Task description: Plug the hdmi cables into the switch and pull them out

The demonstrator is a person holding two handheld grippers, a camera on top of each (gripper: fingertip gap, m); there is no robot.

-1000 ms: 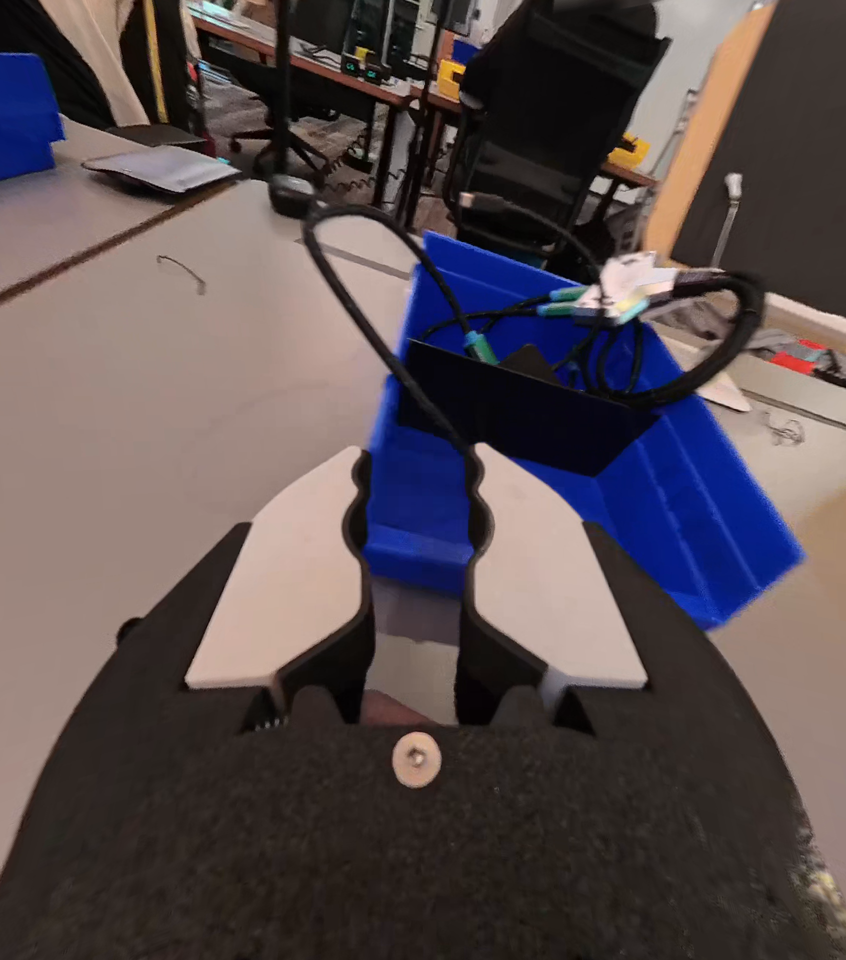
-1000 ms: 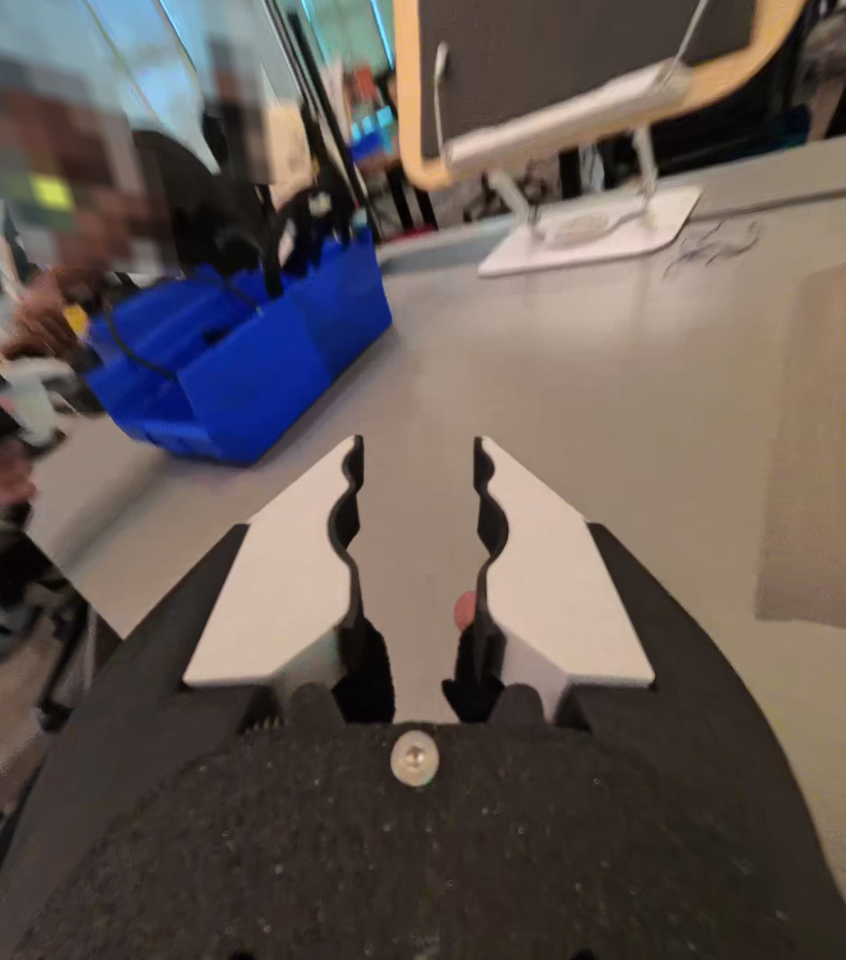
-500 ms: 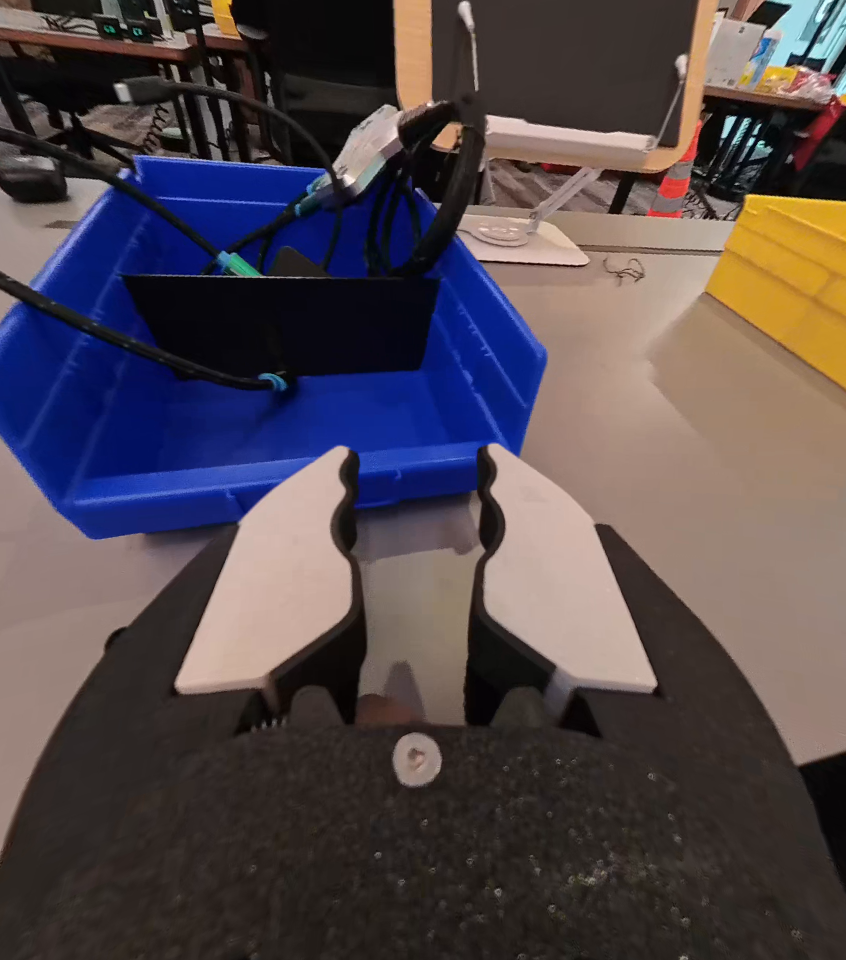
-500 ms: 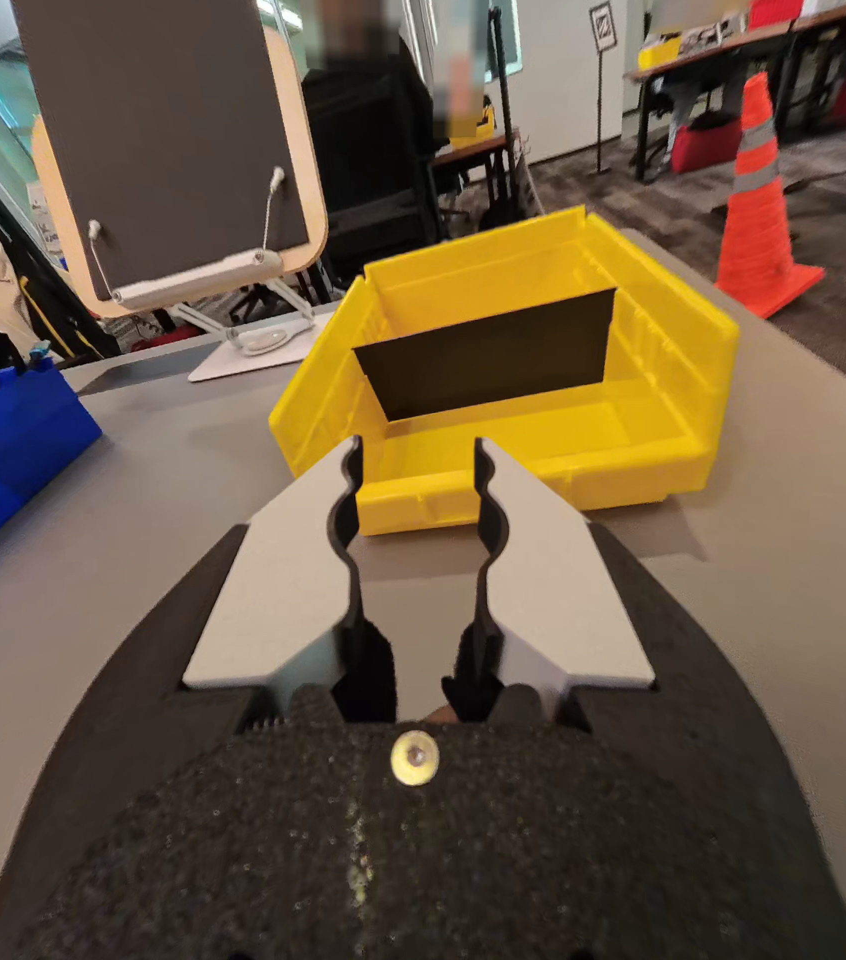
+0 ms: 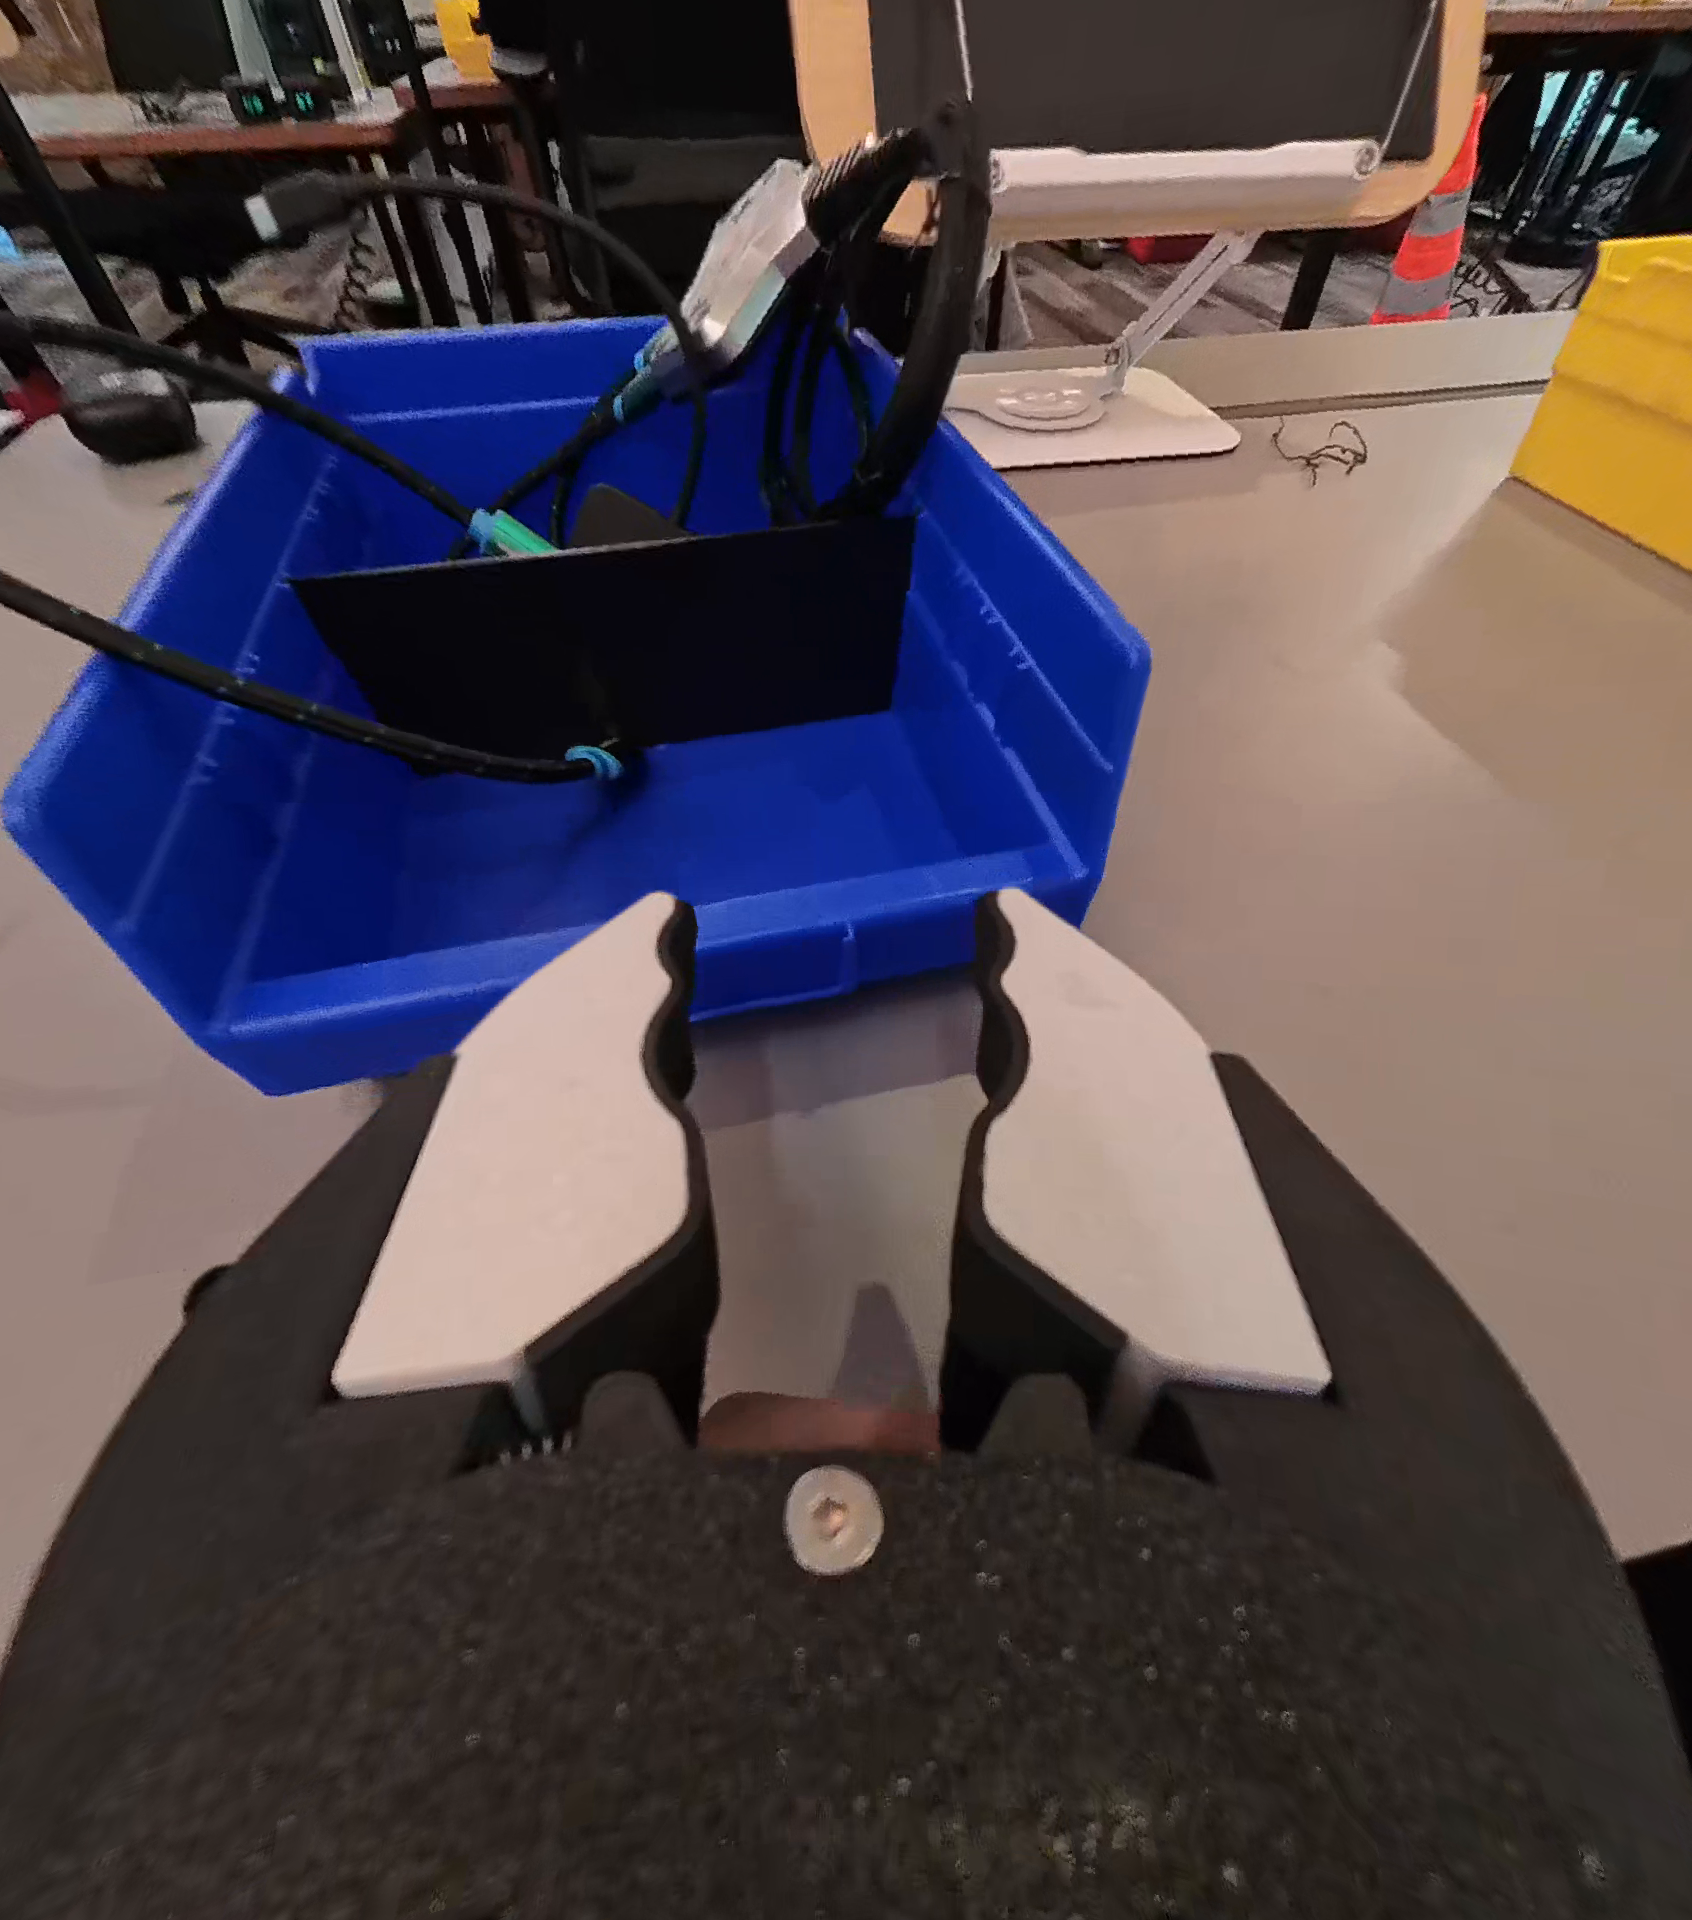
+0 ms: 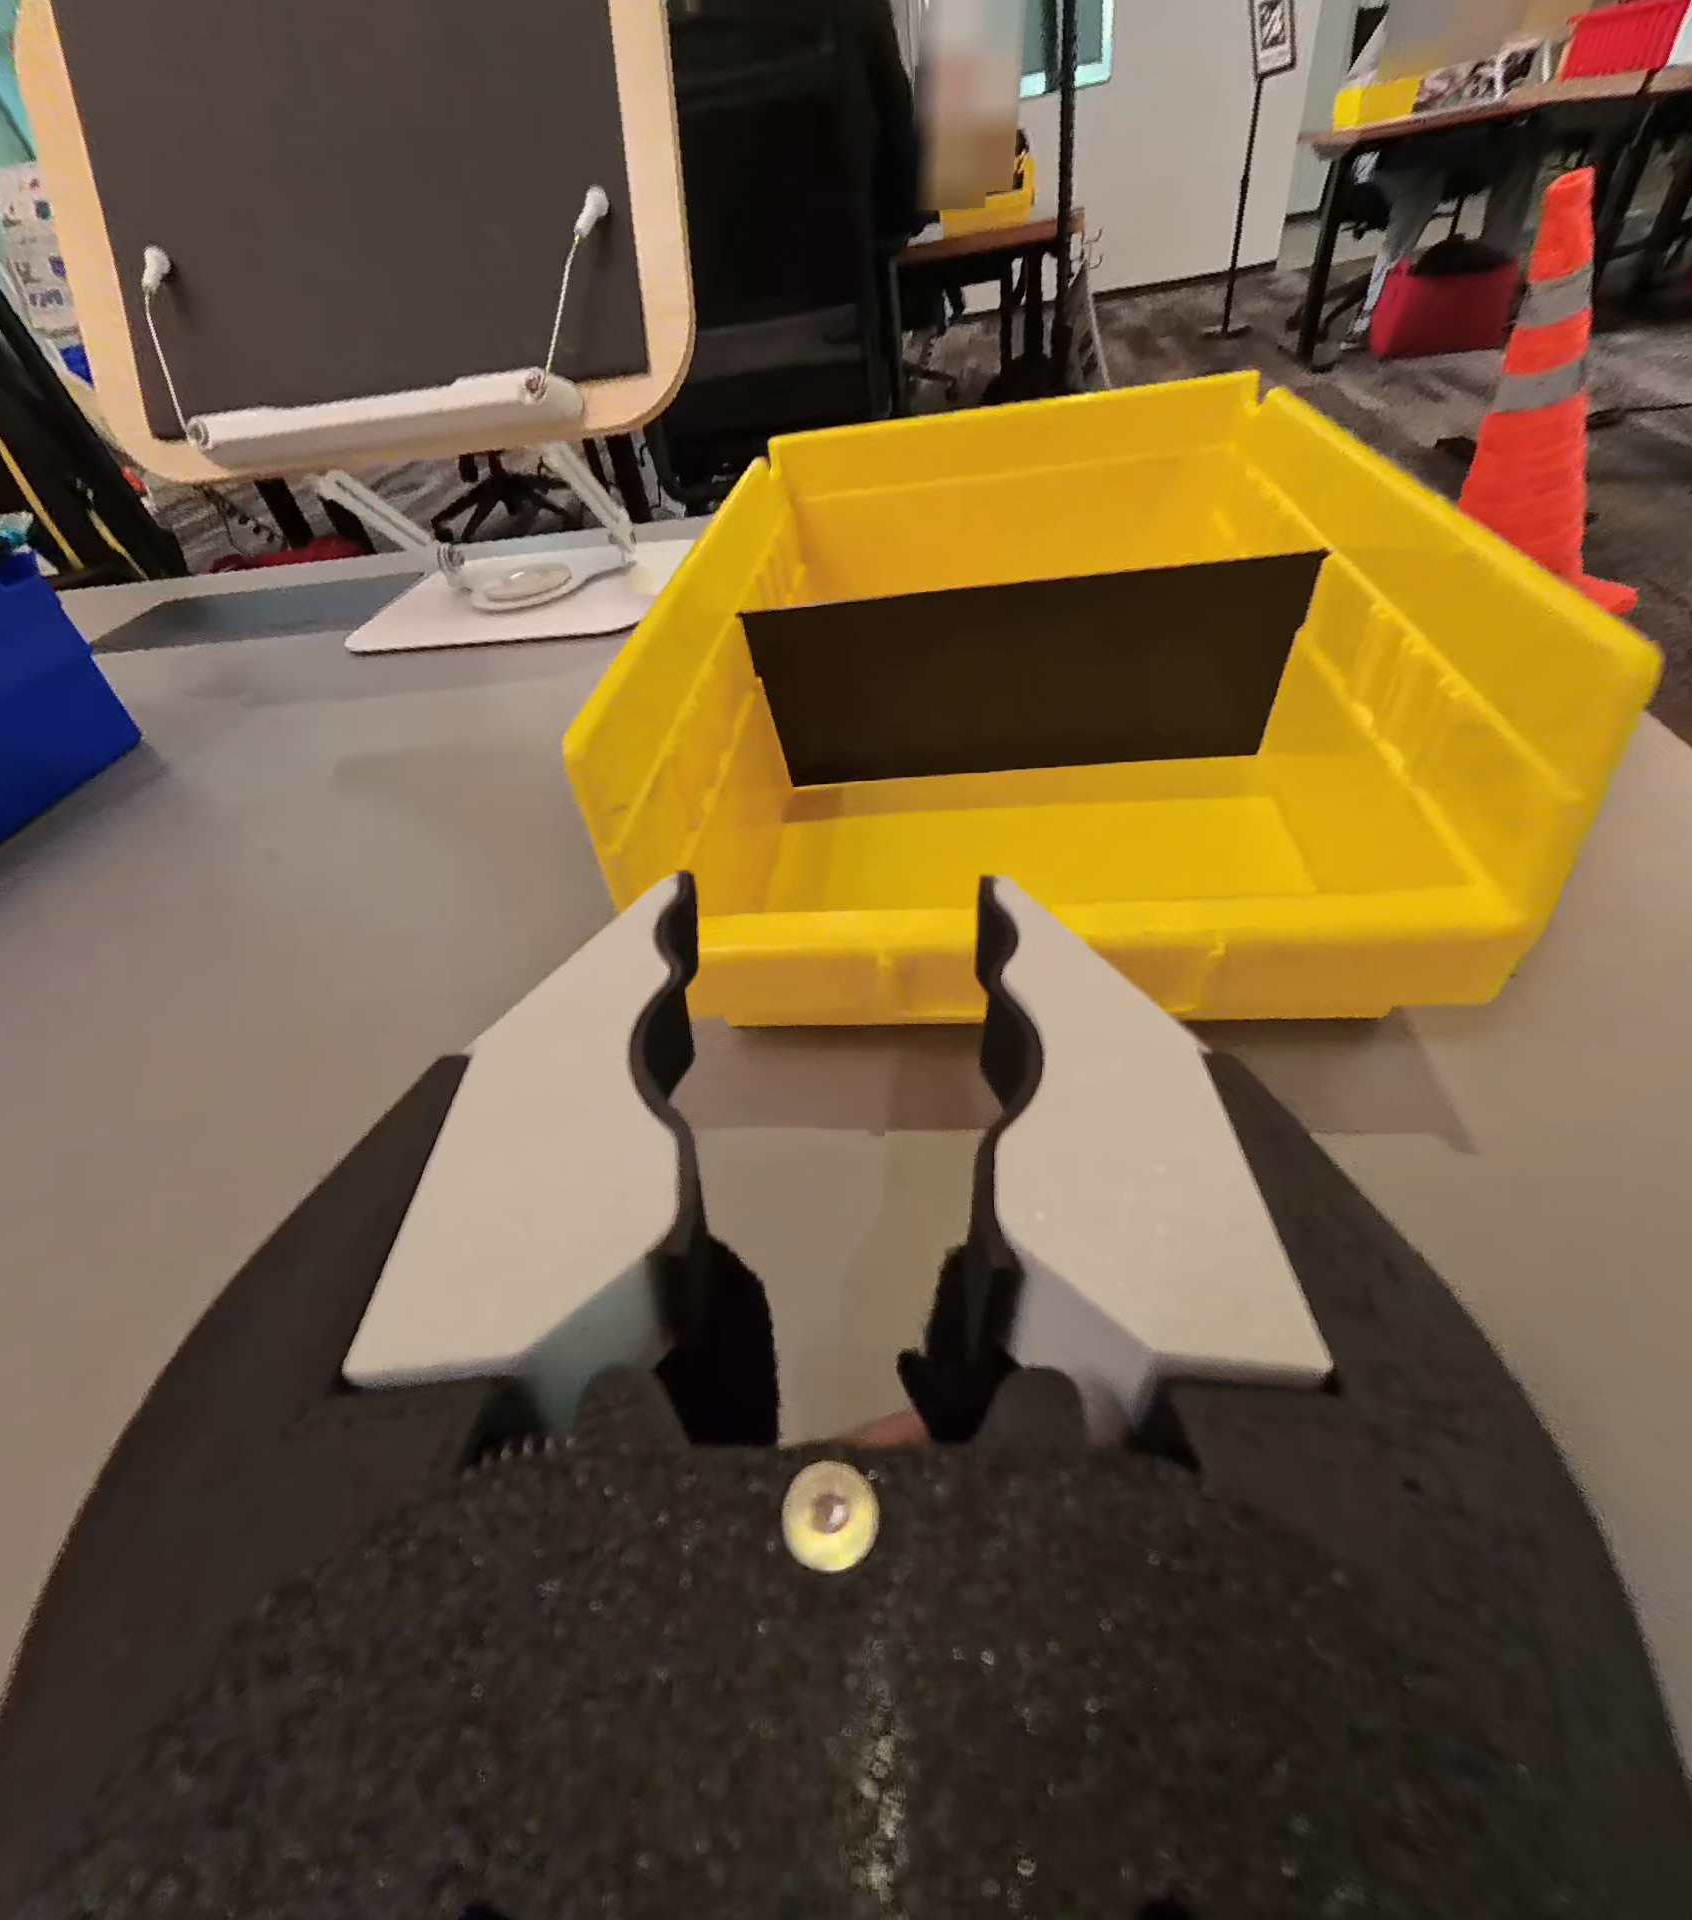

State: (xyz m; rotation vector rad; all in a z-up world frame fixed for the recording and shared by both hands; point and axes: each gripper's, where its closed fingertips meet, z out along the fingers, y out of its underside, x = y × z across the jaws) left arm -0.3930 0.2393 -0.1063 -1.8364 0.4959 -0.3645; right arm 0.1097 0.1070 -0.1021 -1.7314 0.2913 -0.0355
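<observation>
Both views had swung round: the left gripper (image 5: 829,914) now faced the blue bin (image 5: 1018,613), jaws wide and empty. The switch (image 5: 746,272) and HDMI cables (image 5: 302,701) lay tangled in that bin, seemingly ungrasped. Beside it, the right gripper (image 6: 834,899) faced the empty yellow bin (image 6: 1444,665), jaws wide.

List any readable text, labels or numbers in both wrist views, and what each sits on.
No text here can be quoted. Marks, by carrier:
Small displays on the far desk: green digits, blurred.
Framed sign on a stand: too small to read.
White sheet at far left: print too small to read.
Blue bin, yellow bin, switch, left gripper, right gripper: no writing visible.
</observation>
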